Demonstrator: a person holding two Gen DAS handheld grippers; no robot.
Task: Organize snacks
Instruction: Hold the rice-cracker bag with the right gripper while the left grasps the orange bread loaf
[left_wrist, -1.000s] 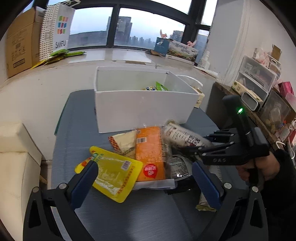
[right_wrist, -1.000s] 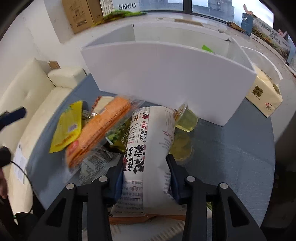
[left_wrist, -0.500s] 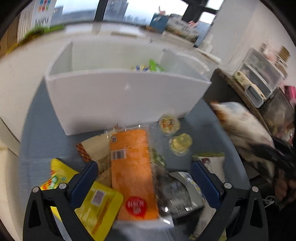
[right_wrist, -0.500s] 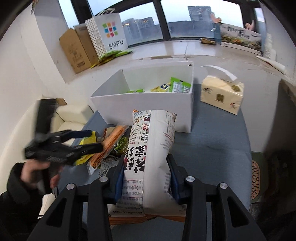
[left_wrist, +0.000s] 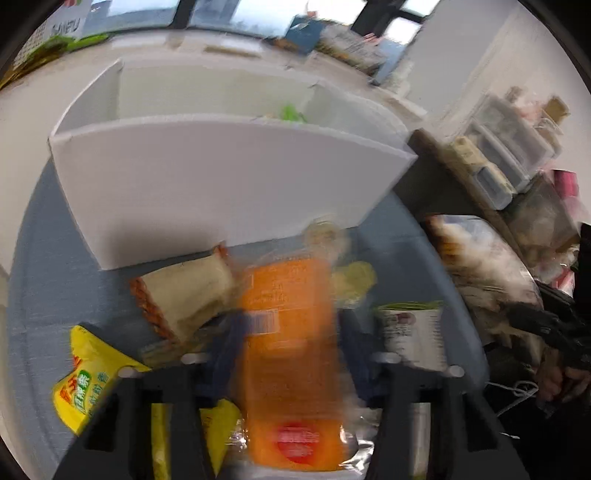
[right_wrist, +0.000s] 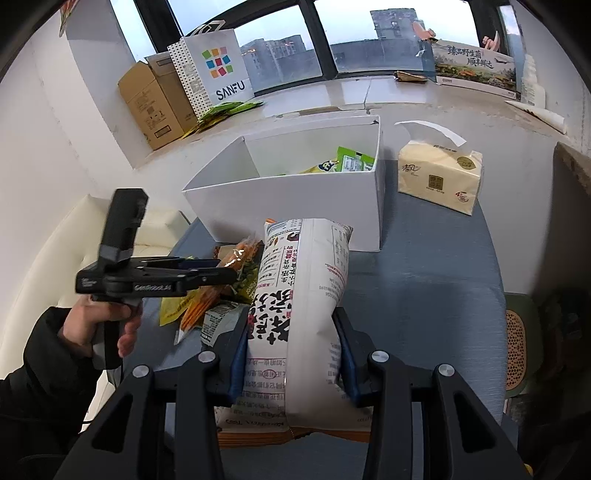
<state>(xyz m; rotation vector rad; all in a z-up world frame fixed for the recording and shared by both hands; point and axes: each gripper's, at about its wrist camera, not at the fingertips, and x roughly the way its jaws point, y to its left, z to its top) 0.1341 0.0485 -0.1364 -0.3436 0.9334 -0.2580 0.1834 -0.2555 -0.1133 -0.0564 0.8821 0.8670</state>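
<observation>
My right gripper is shut on a white snack bag with black and red print and holds it above the grey table, in front of the white box. My left gripper has its fingers closed around the orange snack packet in the pile; the view is blurred. From the right wrist view the left gripper reaches into the pile. A yellow packet and a beige packet lie to the left. The box holds green packets.
A tissue pack stands right of the box. Small jelly cups and a white cup snack lie by the pile. Cardboard boxes and a SANFU bag stand on the windowsill. A cream sofa is left of the table.
My right gripper lifted the white bag up and back from the pile. My left gripper moved forward and closed its fingers around the orange packet.
</observation>
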